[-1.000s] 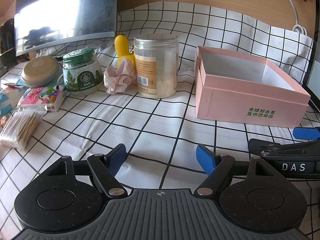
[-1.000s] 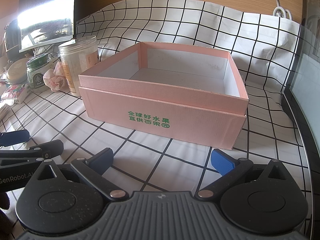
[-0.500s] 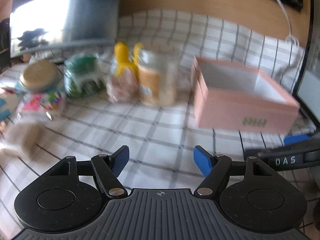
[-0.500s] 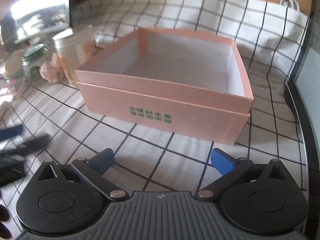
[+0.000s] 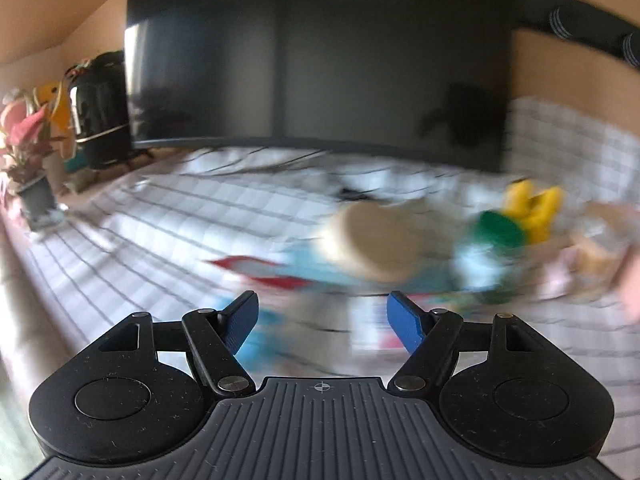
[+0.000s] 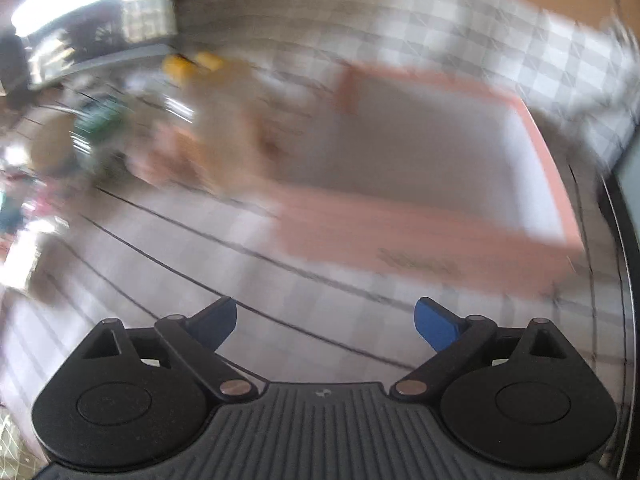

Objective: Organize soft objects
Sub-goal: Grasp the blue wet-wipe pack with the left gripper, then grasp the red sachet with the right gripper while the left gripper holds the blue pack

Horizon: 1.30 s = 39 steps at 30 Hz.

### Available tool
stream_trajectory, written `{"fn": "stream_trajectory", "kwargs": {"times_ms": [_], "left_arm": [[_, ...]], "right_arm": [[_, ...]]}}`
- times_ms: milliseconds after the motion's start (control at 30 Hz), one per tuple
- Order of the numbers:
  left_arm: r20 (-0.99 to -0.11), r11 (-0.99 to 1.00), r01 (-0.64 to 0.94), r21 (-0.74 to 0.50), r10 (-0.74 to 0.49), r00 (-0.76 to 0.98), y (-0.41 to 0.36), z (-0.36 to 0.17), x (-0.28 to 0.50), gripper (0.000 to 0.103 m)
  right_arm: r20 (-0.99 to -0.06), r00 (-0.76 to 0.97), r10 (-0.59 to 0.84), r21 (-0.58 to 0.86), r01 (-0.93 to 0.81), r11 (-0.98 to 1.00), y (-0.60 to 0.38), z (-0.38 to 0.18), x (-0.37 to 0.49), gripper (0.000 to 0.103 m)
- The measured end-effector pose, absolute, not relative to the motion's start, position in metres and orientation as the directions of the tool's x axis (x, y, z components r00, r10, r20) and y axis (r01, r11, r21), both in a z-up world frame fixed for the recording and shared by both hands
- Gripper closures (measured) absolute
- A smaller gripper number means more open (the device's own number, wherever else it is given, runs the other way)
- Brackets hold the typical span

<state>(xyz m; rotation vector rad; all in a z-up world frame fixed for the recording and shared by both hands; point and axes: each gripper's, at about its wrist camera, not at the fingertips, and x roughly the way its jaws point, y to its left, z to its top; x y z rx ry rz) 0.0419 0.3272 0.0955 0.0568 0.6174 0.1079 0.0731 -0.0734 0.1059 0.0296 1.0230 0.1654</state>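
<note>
Both views are smeared by motion. My left gripper (image 5: 322, 316) is open and empty above the checked cloth, facing a tan round tin (image 5: 372, 240). Right of the tin are a green-lidded jar (image 5: 498, 230), a yellow soft toy (image 5: 534, 208) and a clear jar (image 5: 600, 240). My right gripper (image 6: 326, 320) hangs over the cloth in front of the open pink box (image 6: 400, 236); its jaws are closing with nothing between them. Left of the box I see the clear jar (image 6: 224, 120), a crumpled pink cloth (image 6: 168, 156) and the yellow toy (image 6: 188, 64).
A dark monitor (image 5: 316, 64) stands behind the table. A potted plant (image 5: 32, 152) and a black appliance (image 5: 100, 108) sit at the far left. Blurred blue and red packets (image 5: 280, 272) lie near the left fingers. A dark edge (image 6: 624, 240) borders the box's right.
The left view has swung left: the pink box and the other gripper are gone from it, and the tin and jars now sit centre-right. The right view has shifted and blurred.
</note>
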Motion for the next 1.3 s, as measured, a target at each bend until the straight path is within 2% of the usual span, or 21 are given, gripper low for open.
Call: {"fn": "stream_trajectory", "kwargs": {"times_ms": [100,267,400,533,633,700,800,867,967,1033,1100,1200,1300], "left_arm": [[-0.652,0.995,-0.008,0.095,0.068,0.755,0.373,0.085,0.071,0.026],[-0.722,0.983,0.179,0.04,-0.096,0.685,0.404,0.062,0.103,0.026],[-0.765,0.967,0.247,0.058,-0.116,0.634,0.402,0.043,0.124,0.025],[-0.755,0.972,0.232,-0.017,-0.165,0.635,0.419,0.039,0.132,0.025],[-0.735,0.975,0.201,-0.094,-0.204,0.646,0.433,0.046,0.123,0.041],[-0.744,0.979,0.139,-0.146,-0.201,0.637,0.445,0.053,0.113,0.044],[-0.716,0.948,0.103,-0.3,-0.295,0.633,0.47,0.071,0.091,0.045],[-0.668,0.919,0.07,-0.387,-0.332,0.666,0.488,0.087,0.075,0.045],[-0.622,0.911,0.04,-0.411,-0.313,0.718,0.502,0.106,0.061,0.045],[-0.594,0.916,0.036,-0.401,-0.29,0.75,0.508,0.117,0.054,0.045],[-0.596,0.932,-0.007,-0.362,-0.226,0.771,0.513,0.124,0.05,0.045],[-0.607,0.931,-0.111,-0.347,-0.133,0.783,0.533,0.124,0.044,0.045],[-0.613,0.901,-0.2,-0.384,-0.087,0.786,0.555,0.118,0.035,0.045]], "right_arm": [[-0.803,0.568,0.181,0.107,-0.161,0.981,-0.019,0.137,0.081,0.006],[-0.78,0.597,0.185,0.056,-0.229,0.972,0.069,0.166,0.099,0.006],[-0.784,0.592,0.187,-0.002,-0.304,0.953,0.12,0.172,0.095,0.006],[-0.771,0.616,0.16,-0.071,-0.333,0.94,0.146,0.178,0.096,0.006],[-0.761,0.622,0.185,-0.094,-0.389,0.917,0.161,0.181,0.106,0.006],[-0.755,0.624,0.204,-0.123,-0.44,0.889,0.177,0.181,0.112,0.006],[-0.738,0.622,0.262,-0.14,-0.521,0.842,0.203,0.18,0.118,0.006],[-0.744,0.593,0.309,-0.102,-0.557,0.824,0.219,0.176,0.118,0.006],[-0.773,0.484,0.41,0.038,-0.61,0.791,0.242,0.16,0.113,0.007],[-0.78,0.438,0.446,0.076,-0.642,0.763,0.257,0.148,0.105,0.012],[-0.785,0.414,0.46,0.074,-0.676,0.733,0.275,0.14,0.1,0.02],[-0.754,0.437,0.489,0.017,-0.733,0.68,0.299,0.146,0.102,0.021],[-0.735,0.456,0.502,-0.09,-0.799,0.595,0.325,0.149,0.111,0.021]]}}
